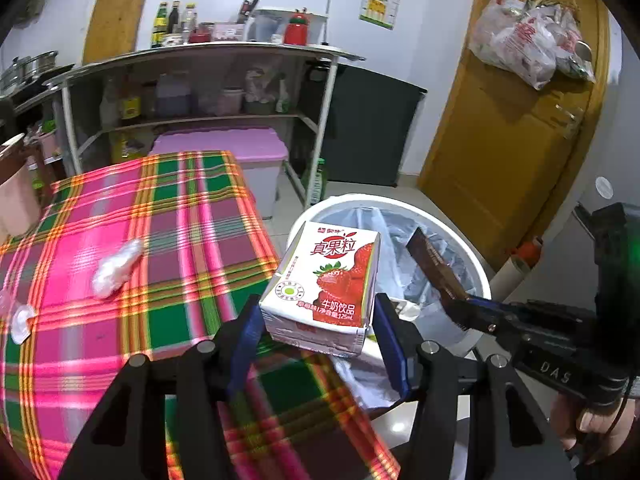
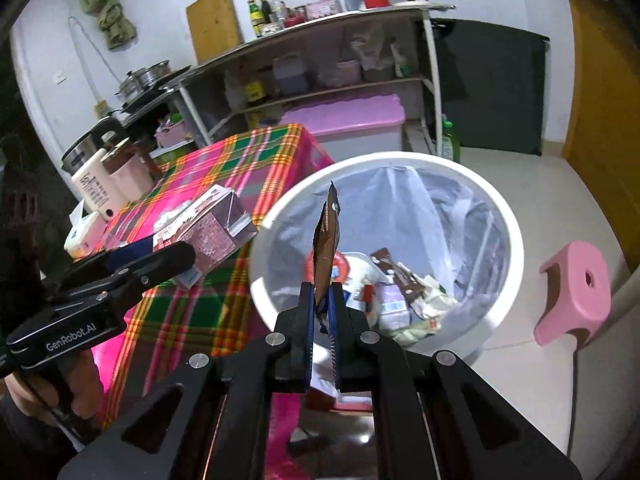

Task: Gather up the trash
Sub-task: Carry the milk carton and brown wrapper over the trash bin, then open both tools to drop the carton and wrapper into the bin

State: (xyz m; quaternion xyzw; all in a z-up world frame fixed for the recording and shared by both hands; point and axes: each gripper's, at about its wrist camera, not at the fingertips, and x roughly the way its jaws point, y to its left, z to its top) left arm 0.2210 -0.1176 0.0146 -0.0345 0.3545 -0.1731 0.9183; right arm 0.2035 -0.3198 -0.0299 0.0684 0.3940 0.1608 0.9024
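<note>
Left gripper clamped on a strawberry milk carton, held at the plaid tablecloth's edge beside the white trash bin. Right gripper pinched nearly closed on a brown wrapper, upright over the bin. Crumpled plastic left on the cloth.

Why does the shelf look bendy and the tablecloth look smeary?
Left wrist view: the fisheye lens bows the shelf, and the tablecloth is streaked by motion blur while the milk carton stays sharp. Right wrist view: the shelf is tilted and curved, with dark corners.
</note>
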